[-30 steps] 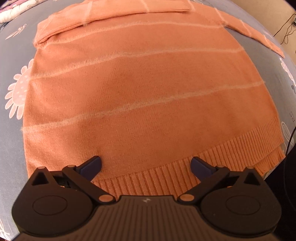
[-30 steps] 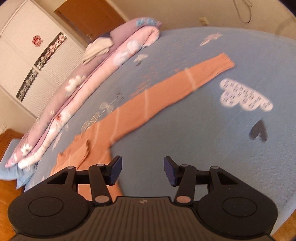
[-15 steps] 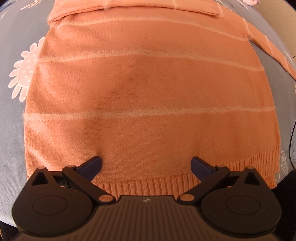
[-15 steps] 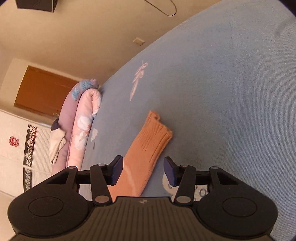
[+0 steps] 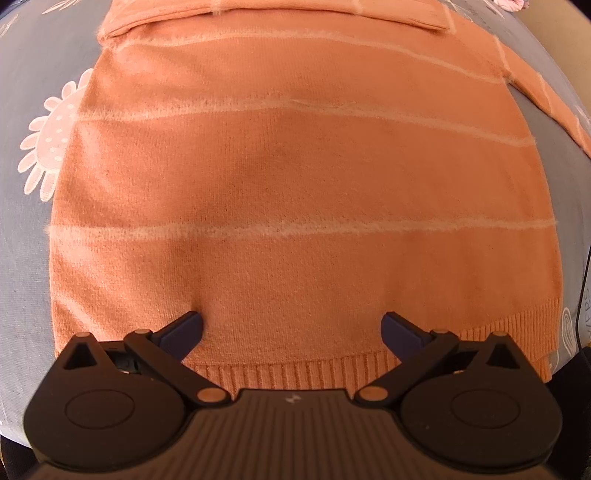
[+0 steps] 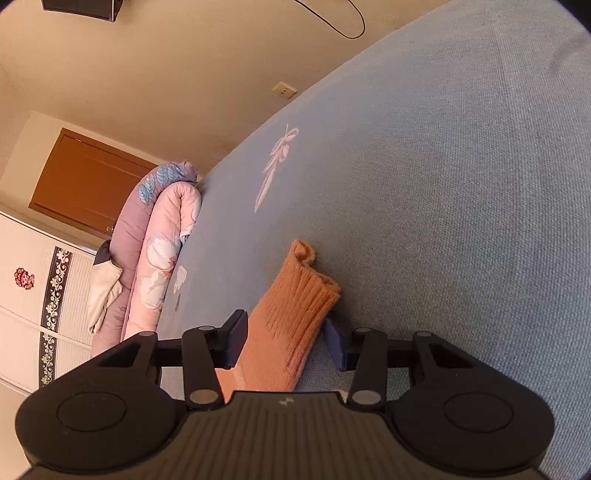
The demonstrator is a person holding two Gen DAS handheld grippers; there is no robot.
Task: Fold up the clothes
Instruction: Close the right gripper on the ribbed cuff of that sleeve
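- Closing right gripper [image 6: 284, 339] around cuff [image 6: 299, 295] (not clamped yet); pinch behind the ribbing.
- Left gripper [image 5: 291, 326] gapes empty over sweater [image 5: 295, 177]; pin hem.

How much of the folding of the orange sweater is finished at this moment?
Done: one sleeve already lies folded across the top of the sweater, which is spread flat on the bed. In hand: the right claw is closing on the cuff of the other sleeve; the pads look not yet tight. The left claw hovers open above the hem. Left: fold that sleeve in, then fold the body.
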